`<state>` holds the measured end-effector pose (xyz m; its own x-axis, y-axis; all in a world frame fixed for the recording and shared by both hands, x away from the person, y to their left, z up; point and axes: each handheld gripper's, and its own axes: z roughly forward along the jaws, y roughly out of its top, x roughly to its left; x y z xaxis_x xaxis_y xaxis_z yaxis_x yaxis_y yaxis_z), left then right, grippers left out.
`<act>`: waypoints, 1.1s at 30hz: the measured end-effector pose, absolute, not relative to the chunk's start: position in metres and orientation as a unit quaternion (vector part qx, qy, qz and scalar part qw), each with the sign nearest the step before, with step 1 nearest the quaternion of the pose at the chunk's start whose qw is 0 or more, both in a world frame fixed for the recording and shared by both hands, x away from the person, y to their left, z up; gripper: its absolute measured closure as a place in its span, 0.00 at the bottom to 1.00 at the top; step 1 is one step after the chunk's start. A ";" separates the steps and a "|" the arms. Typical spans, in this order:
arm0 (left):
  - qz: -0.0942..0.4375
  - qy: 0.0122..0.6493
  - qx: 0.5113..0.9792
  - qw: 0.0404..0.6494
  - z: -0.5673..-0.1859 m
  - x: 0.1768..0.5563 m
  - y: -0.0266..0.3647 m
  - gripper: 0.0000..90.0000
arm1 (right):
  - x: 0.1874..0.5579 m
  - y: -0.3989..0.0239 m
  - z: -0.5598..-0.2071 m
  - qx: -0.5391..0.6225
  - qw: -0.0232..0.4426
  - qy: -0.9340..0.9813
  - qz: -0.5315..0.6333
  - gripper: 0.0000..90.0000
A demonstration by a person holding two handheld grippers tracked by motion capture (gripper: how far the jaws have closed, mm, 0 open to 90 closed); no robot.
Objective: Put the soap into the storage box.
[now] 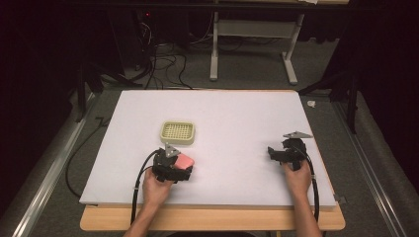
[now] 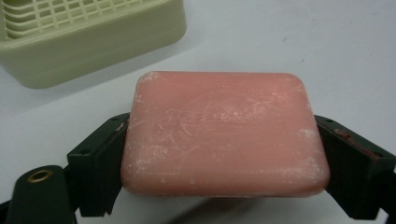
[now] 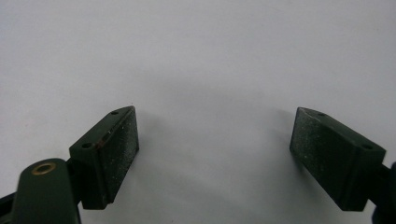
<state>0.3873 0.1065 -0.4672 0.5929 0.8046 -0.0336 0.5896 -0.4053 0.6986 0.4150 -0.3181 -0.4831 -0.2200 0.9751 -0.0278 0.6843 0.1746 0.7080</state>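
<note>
Clamping the pink soap bar (image 2: 224, 135), left hand-held gripper (image 2: 224, 154); right hand-held gripper (image 3: 215, 154) gapes.

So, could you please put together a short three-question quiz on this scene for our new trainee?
1. True or false: the left gripper is shut on the pink soap bar.
2. Which choice describes the right gripper? A) open with nothing between its jaws, B) shut on the soap bar, C) resting in the tray.
3. In the high view, where does the cream slotted soap tray sit relative to the soap bar?

Key
1. True: both jaws press on the bar's sides.
2. A.
3. Just beyond it, farther from the person, on the white table top, with nothing in it.
</note>
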 end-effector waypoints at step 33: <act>0.159 0.424 0.808 0.377 -0.426 0.403 0.117 0.15 | 0.415 -0.318 -0.483 0.573 0.250 0.724 0.292 0.18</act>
